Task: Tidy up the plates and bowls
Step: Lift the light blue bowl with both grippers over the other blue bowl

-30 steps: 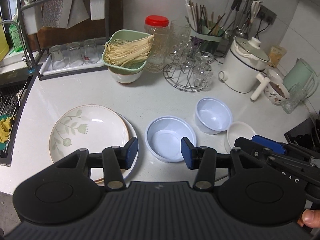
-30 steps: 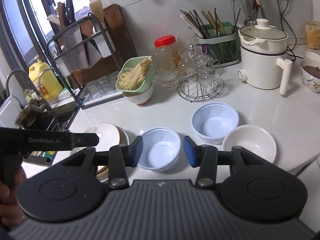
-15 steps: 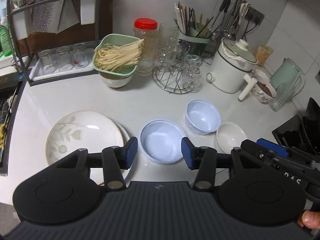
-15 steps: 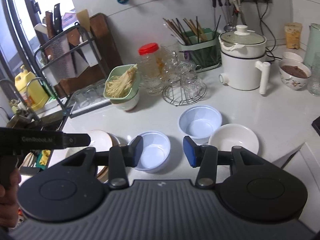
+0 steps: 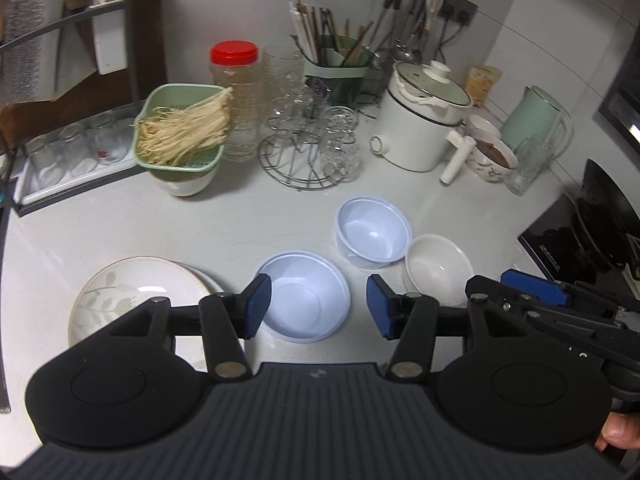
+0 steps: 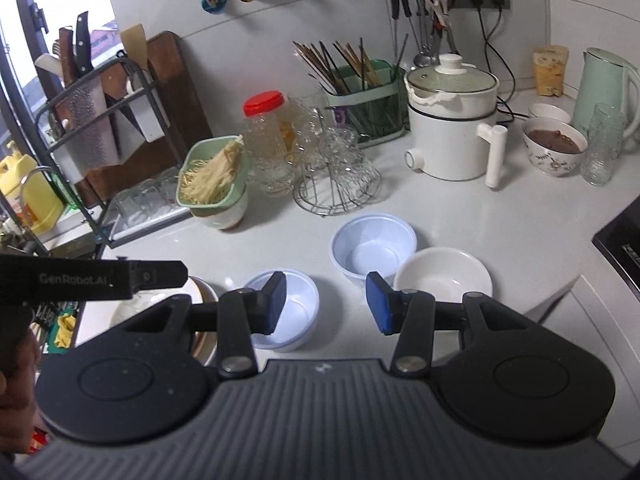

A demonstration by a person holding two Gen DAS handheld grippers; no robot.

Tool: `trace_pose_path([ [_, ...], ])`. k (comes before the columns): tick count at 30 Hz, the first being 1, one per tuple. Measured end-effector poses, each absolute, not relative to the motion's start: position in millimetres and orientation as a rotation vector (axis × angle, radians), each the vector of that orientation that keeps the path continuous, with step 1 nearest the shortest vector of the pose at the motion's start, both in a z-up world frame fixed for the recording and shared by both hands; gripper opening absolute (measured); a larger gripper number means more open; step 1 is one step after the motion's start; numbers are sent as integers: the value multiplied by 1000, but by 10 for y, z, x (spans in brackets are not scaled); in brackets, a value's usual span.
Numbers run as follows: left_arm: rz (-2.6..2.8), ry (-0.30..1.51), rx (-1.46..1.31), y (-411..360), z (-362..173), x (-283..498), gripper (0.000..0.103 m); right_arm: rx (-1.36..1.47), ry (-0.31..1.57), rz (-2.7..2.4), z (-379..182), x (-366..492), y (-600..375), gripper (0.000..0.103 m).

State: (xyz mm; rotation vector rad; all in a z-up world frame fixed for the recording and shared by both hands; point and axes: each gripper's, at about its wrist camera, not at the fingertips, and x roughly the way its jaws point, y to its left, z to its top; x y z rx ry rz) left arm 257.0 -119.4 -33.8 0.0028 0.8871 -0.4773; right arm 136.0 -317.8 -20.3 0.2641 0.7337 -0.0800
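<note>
Hovering above the counter's front edge, the left gripper (image 5: 318, 306) has its jaws spread wide with nothing between them; the near pale-blue plastic bowl (image 5: 305, 296) lies straight ahead of and below that gap, so I judge the left hand the nearer one for it. Just left of it sits the leaf-patterned plate (image 5: 132, 292), stacked on a second plate whose rim shows beneath. The right gripper (image 6: 326, 302) is likewise open and empty, hanging over the bare counter between that bowl (image 6: 294, 308) and the white ceramic bowl (image 6: 442, 280), which lies ahead and slightly right of its jaws. Farther back stands the second pale-blue bowl (image 6: 374, 246), touching the white one. All three bowls sit upright, unstacked. The only readable writing is "GenRobot.AI" on the left gripper's body (image 6: 72, 279) in the right wrist view.
</note>
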Motion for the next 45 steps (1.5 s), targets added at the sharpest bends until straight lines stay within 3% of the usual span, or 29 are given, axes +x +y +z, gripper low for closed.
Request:
trace_pose_path([
  [19, -587, 934, 24, -1335, -586, 3055, 61, 324, 767, -262, -324, 1444, -3246, 47],
  [45, -464, 1134, -12, -2443, -1538, 4334, 60, 352, 939, -213, -1124, 2771, -4210, 47],
])
